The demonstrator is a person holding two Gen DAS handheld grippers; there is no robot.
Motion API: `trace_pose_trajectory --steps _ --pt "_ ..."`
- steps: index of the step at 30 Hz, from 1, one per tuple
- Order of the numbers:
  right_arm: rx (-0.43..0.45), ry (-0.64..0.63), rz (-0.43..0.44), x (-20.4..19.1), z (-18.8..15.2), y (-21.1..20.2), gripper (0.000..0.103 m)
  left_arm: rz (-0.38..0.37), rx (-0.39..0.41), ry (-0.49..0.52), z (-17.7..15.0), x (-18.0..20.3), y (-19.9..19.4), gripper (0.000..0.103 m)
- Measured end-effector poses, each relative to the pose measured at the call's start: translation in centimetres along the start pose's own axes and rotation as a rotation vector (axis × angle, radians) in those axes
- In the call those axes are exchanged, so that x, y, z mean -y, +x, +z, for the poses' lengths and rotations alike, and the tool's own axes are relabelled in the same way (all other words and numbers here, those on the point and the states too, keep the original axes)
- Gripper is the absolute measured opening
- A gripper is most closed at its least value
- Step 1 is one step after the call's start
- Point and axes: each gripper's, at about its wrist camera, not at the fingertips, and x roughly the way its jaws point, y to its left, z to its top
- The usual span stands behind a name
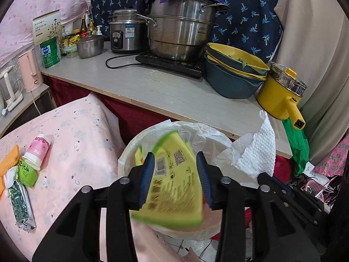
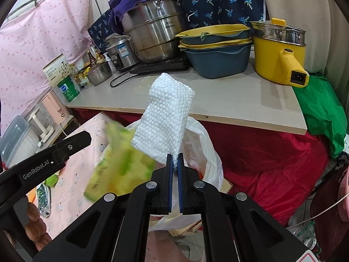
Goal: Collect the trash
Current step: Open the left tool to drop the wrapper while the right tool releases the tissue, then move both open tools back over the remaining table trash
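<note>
Trash drop: yellow wrapper [image 1: 172, 181] blurs between the left gripper [image 1: 176, 179] and its parted pads, over the lined bin [image 1: 130, 150].
Right gripper [image 2: 174, 174] clamps a white paper towel [image 2: 165, 118] beside it; best bring that squarely above the bin mouth before letting go; more litter [image 1: 21, 174] waits on the pink cloth [image 1: 76, 152].

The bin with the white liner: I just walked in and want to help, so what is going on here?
A person is collecting trash with two handheld grippers. The left gripper is open above the lined bin, and a blurred yellow-green packet sits between its pads, apparently dropping in. The right gripper is shut on a white paper towel, held over the bin. A pink paper cup, a small green box and a dark wrapper lie on the pink cloth.
</note>
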Motion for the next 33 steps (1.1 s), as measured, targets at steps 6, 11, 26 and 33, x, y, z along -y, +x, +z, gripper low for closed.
trace_pose_trajectory --steps 6,11,26,33 --pt "0.000 -0.015 0.015 -1.0 0.4 0.6 0.004 0.029 0.005 -0.016 -0.2 -1.3 -0.3 0.043" --pt "-0.005 -0.033 0.027 -2.1 0.5 1.1 0.004 0.045 0.009 -0.029 -0.5 -2.2 -0.6 0.044" --pt "0.028 -0.087 0.045 -5.8 1.6 0.9 0.026 0.111 0.027 -0.078 -1.3 -5.3 -1.8 0.056" --pt "0.033 -0.108 0.057 -7.5 1.3 0.1 0.031 0.129 0.038 -0.109 -1.8 -6.8 -3.1 0.056"
